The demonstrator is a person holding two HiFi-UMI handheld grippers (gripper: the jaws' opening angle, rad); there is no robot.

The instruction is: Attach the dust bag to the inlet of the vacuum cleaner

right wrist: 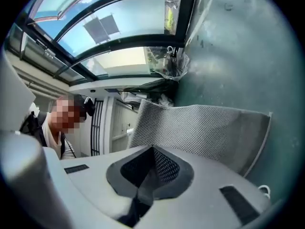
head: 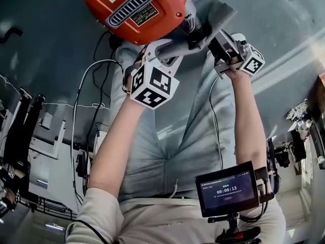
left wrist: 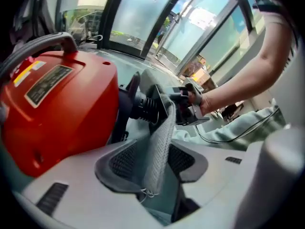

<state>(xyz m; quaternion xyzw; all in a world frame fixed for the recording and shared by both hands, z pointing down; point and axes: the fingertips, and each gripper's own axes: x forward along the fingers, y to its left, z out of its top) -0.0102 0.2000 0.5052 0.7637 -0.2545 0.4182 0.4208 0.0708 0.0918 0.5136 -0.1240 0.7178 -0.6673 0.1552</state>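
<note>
The orange vacuum cleaner [head: 137, 9] [left wrist: 57, 109] lies on the floor, with a black ribbed inlet [left wrist: 145, 106] at its end. The grey mesh dust bag [head: 216, 15] [left wrist: 159, 142] [right wrist: 200, 128] hangs from that inlet. My left gripper [head: 185, 42] [left wrist: 152, 163] stands open beside the vacuum. A fold of the bag passes loosely between its pads, with a gap on each side. My right gripper [head: 213, 39] [right wrist: 152, 151] [left wrist: 188, 104] is shut, and the mesh starts right at its closed tips, at the bag's far side near the inlet.
A small monitor [head: 228, 189] sits at my waist, and my legs in pale trousers [head: 167, 136] are below the grippers. Cables [head: 76, 116] and metal frames [head: 30, 151] lie on the dark floor at the left. Another person [right wrist: 52, 128] stands beyond the bag by glass walls [left wrist: 143, 18].
</note>
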